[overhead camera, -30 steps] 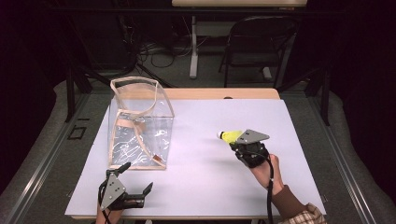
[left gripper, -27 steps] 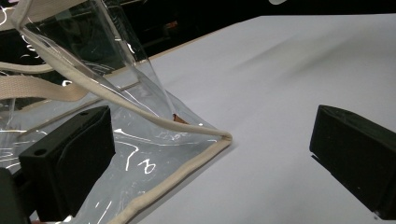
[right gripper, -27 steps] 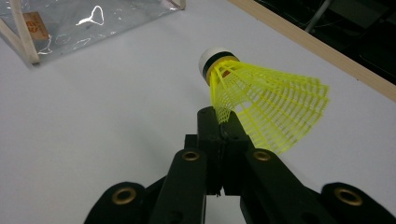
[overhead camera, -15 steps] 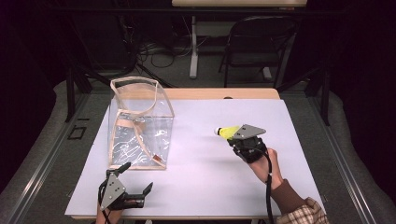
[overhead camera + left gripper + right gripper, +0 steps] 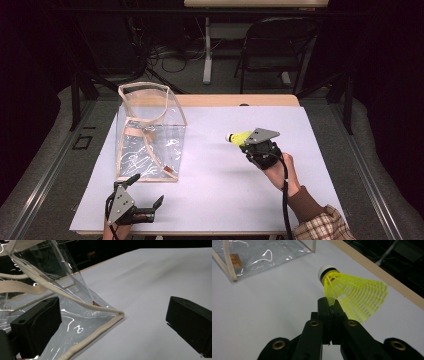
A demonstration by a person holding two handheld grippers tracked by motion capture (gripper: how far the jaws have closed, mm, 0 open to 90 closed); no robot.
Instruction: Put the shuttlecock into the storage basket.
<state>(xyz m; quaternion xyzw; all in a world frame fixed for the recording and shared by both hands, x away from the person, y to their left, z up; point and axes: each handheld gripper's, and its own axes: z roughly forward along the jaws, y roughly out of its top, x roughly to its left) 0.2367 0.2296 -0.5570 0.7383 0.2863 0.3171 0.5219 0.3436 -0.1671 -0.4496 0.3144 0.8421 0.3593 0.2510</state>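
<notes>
Shuttlecock (image 5: pixel 352 296): yellow skirt pinched at its edge by the right tool (image 5: pixel 329 307), jaws pressed together on the mesh, carried above the white surface (image 5: pixel 215 185). Since a second ago it has drifted slightly toward the clear bag (image 5: pixel 150 130), likely its destination. Left tool (image 5: pixel 145 197) rests spread wide beside the bag's near corner. Nothing lies between shuttlecock and bag.

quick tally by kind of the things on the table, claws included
clear bag: 1
yellow shuttlecock: 1
claws: 2, the left claw open beside the bag, the right claw shut on the shuttlecock's skirt
total: 4
</notes>
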